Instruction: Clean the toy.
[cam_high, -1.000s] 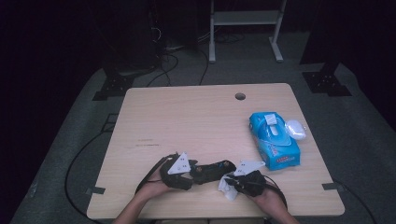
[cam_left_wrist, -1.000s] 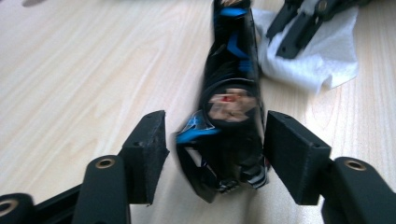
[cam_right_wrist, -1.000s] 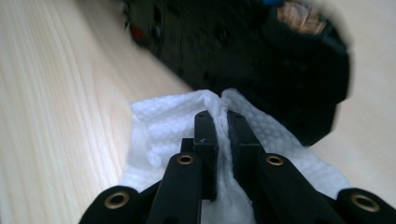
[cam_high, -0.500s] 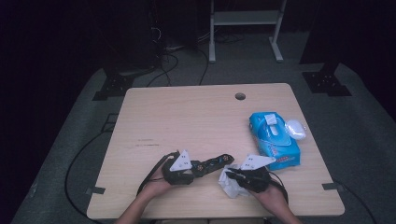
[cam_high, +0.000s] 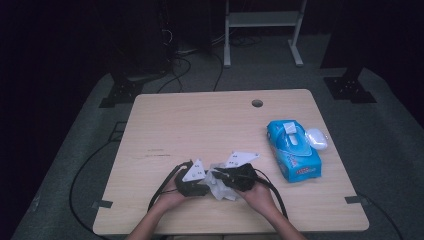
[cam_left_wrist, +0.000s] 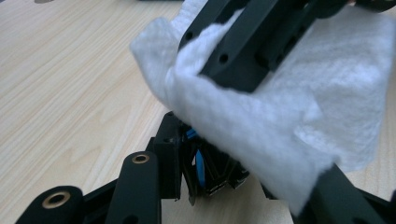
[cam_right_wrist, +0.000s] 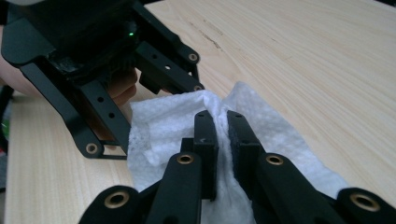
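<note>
Dark lab: cables, lone table

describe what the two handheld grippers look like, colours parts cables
Both the left gripper and right gripper are black, each topped by a grey three-cornered plate and trailing a black cable. Their jaws are flat black bars with small holes and brass-coloured pivot rings. The forearms are bare, with no sleeves.

- No text, brand, number or sign can be read in any of the views.
- The blue wipes pack near the right edge of the worktop carries a red band of print along its near end and pale markings on its top, all too small and blurred to make out.
</note>
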